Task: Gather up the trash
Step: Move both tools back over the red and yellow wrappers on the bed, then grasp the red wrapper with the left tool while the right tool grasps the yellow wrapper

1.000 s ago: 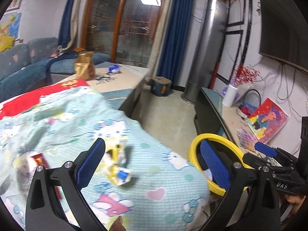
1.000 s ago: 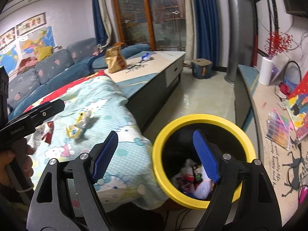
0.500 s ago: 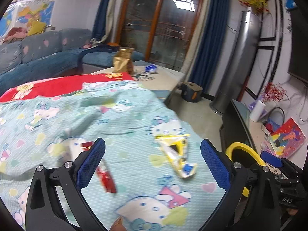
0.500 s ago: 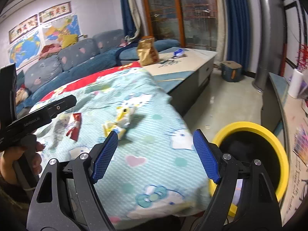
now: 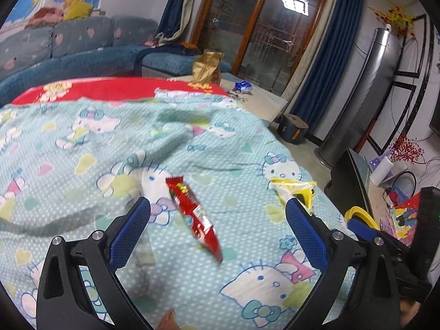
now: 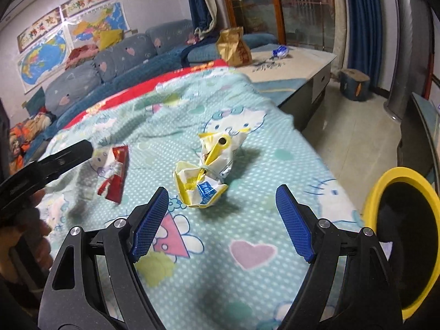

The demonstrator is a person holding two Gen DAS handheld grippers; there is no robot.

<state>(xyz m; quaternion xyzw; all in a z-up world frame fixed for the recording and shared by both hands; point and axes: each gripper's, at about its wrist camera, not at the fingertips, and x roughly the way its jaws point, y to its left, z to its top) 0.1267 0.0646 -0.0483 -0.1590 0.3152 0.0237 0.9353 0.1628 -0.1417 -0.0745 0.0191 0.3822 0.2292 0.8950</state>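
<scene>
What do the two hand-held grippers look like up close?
Both look alike. The left hand-held gripper and the right hand-held gripper each have two glossy black plastic arms with triangular cut-outs and silver round bolts, and flat fingers faced with textured blue pads. No cables or sleeves show.

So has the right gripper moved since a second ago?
Yes. The right gripper swung from over the yellow bin, now at right, to above the yellow wrapper.
</scene>
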